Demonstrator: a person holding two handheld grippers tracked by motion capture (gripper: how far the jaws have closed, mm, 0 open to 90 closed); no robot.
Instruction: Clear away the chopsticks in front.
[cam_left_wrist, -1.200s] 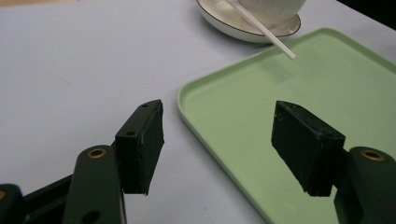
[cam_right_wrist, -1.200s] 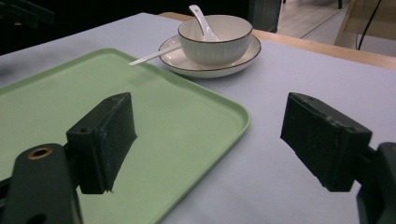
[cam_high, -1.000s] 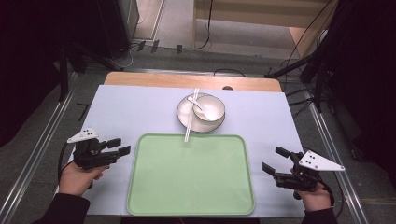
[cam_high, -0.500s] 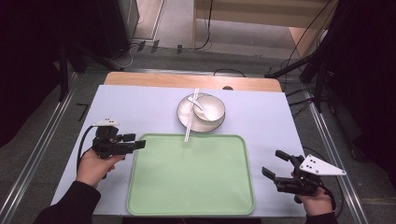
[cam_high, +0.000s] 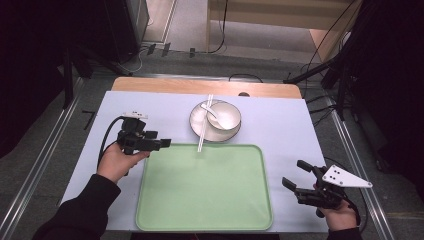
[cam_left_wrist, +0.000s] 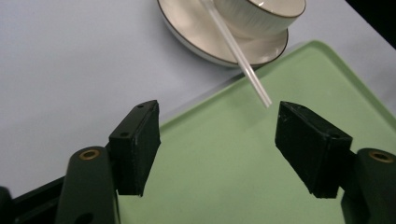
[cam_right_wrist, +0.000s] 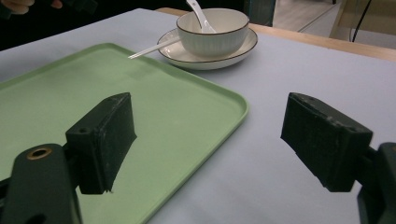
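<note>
While the left tool (cam_high: 162, 144) hangs over the far left corner of the green tray (cam_high: 205, 210), its jaws stand wide apart with nothing between them, pointing toward the middle of the worktop (cam_high: 280, 125). Seen in the left gripper view, the near tip of a white chopstick (cam_left_wrist: 243, 56) ends just above the gap, closer to the right-hand jaw and apart from it; the stick slopes up to rest on a cream saucer (cam_left_wrist: 196, 39) that carries a ribbed bowl (cam_left_wrist: 257, 16). From the high view the saucer sits just beyond the tray's far edge, the bowl holds a white spoon (cam_high: 212, 111), and the chopstick crosses the saucer's left side with its near end over the tray rim. The right tool (cam_high: 297, 177) is also spread open and empty, low beside the tray's near right corner, well apart from the bowl.
</note>
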